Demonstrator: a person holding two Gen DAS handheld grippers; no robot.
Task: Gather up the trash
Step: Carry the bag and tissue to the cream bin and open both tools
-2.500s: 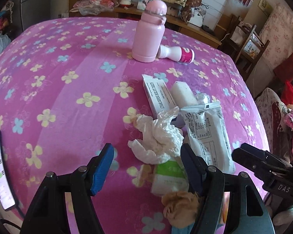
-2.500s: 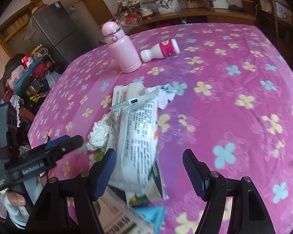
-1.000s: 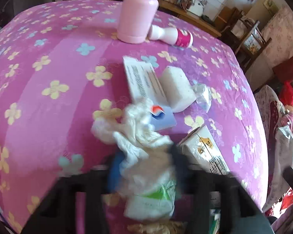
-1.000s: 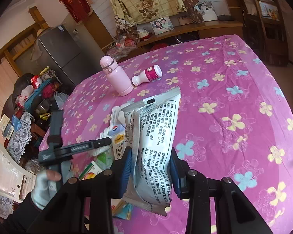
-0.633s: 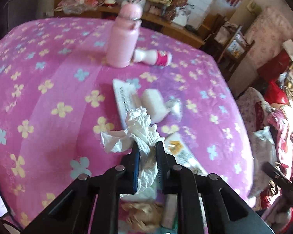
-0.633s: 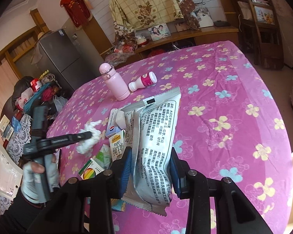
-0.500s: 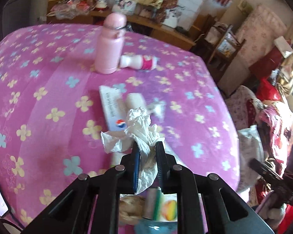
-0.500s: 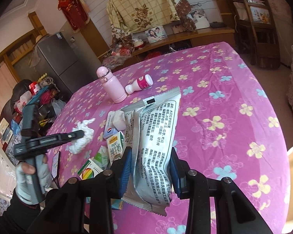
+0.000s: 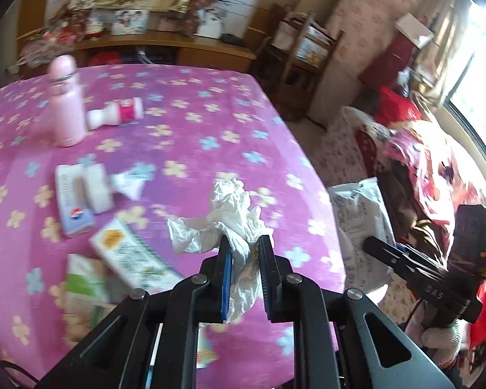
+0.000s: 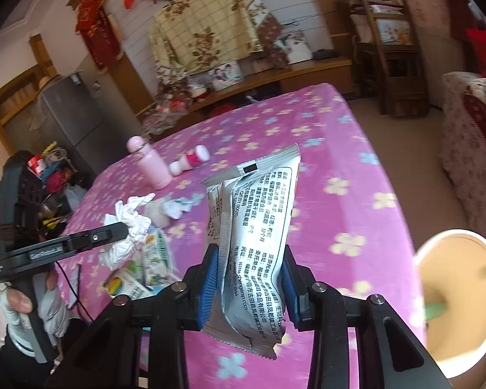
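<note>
My left gripper (image 9: 245,243) is shut on a crumpled white tissue (image 9: 230,217) and holds it above the pink flowered tablecloth (image 9: 191,129). It also shows in the right wrist view (image 10: 126,223). My right gripper (image 10: 249,262) is shut on a silver food wrapper (image 10: 256,227) with black print, held upright past the table's right edge. That wrapper also shows in the left wrist view (image 9: 359,220). A round bin (image 10: 457,295) with a white rim is at the lower right of the right wrist view.
Small cartons (image 9: 129,253), a blue-white box (image 9: 69,201) and a white packet (image 9: 95,188) lie on the table. A pink flask (image 9: 64,103) stands at the back beside a fallen small bottle (image 9: 116,115). Chairs and a sofa (image 9: 405,162) stand to the right.
Both grippers closed on their items and lifted them off the table. Both have since swung to the right, toward the table's right edge; the bin has come into the right wrist view.
</note>
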